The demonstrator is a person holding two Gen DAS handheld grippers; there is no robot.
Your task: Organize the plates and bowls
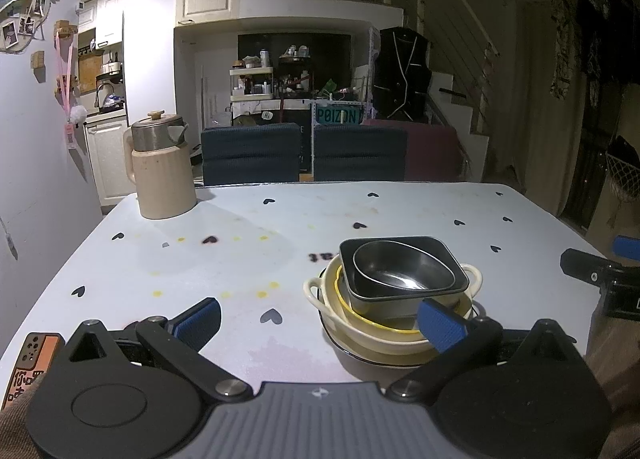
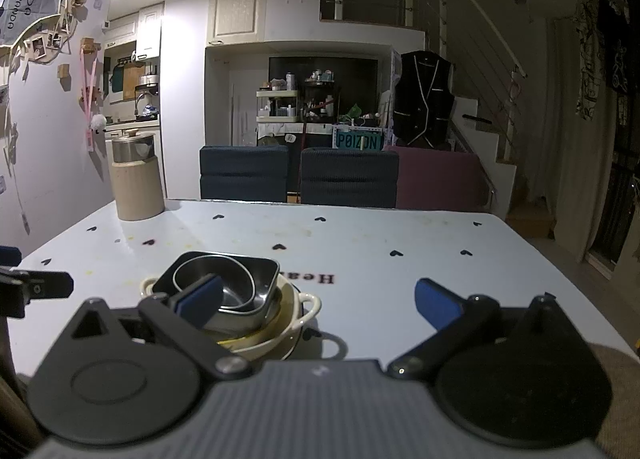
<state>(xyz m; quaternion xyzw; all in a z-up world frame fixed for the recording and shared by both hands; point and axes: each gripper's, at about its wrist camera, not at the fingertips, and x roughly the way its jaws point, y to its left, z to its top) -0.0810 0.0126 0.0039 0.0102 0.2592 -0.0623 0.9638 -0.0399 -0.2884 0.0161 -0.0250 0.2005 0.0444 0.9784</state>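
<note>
1. Left tool (image 1: 320,317) hangs low over the near edge of the surface (image 1: 248,251) with its blue-padded fingers spread wide and nothing between them; its right pad sits in front of the stack's near rim, and whether it touches cannot be told.
2. Right tool (image 2: 320,299) is likewise spread wide and empty — its left pad overlaps the stack in view, its right pad is over bare surface.
3. Between the two tools stands the nested stack: a round steel bowl (image 1: 402,271) inside a dark rectangular dish (image 1: 460,279), inside a cream two-handled bowl (image 1: 384,339) with a yellow rim showing within it, all on a dark-edged plate (image 1: 352,353).
4. That stack sits near the front edge, right of centre in the left wrist view.
5. Around it the heart-printed surface lies open to the left and toward the far edge, marked by yellow spots and stains.
6. A beige kettle (image 1: 160,171) with a steel lid stands at the far left corner, well apart from the stack.
7. A phone (image 1: 30,367) in an orange case lies at the near left edge.
8. Beyond the far edge — two blue chair backs (image 1: 250,153) and a maroon one (image 1: 432,151).
</note>
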